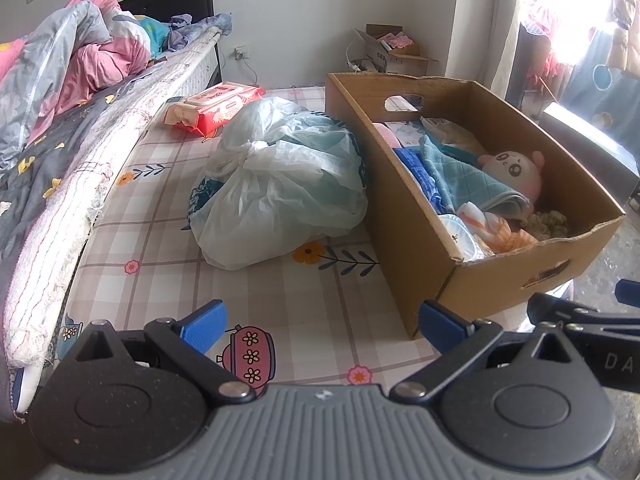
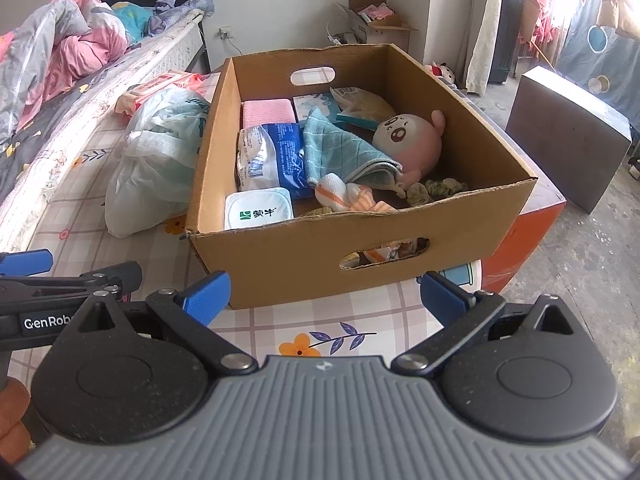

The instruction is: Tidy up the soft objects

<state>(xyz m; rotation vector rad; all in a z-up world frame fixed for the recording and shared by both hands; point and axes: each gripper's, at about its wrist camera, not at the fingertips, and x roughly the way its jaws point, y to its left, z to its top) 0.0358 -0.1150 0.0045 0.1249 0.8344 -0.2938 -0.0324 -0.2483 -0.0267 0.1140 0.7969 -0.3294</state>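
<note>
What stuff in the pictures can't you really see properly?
- Tied plastic bag: in both views the cloudy plastic hides its contents.
- Pink plush toy: the teal cloth covers its lower body.
- Bottom of the cardboard box: buried under the pile, both views.
- Small plush behind the box: too small, half hidden by its wall.
- Window area: washed out by glare.

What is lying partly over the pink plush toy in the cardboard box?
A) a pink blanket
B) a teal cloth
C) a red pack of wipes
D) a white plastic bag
B: in the right wrist view the teal cloth drapes against the pink plush toy inside the cardboard box.
</note>
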